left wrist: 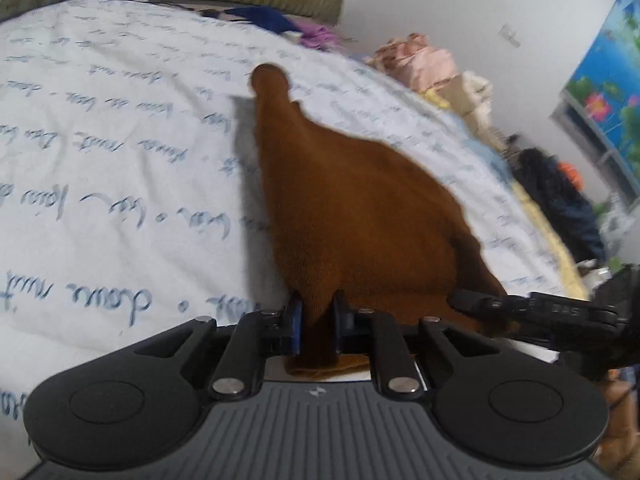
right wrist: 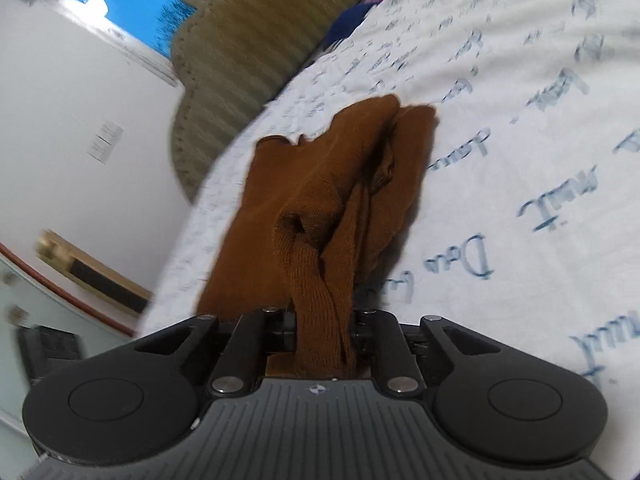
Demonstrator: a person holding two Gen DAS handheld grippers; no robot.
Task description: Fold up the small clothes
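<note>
Left gripper pinching edge of brown knit garment — soft, fuzzy, tapering to rounded tip. Right gripper clamped on bunched ribbed fold of same cloth. Draped over white bedspread (blue cursive script print). Ribbed olive headboard behind.

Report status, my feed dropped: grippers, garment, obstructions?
Left gripper shut on brown garment. Right gripper shut on it too. Garment bunched over bedsheet. Nothing in the way.

Black claw, blue pads
</note>
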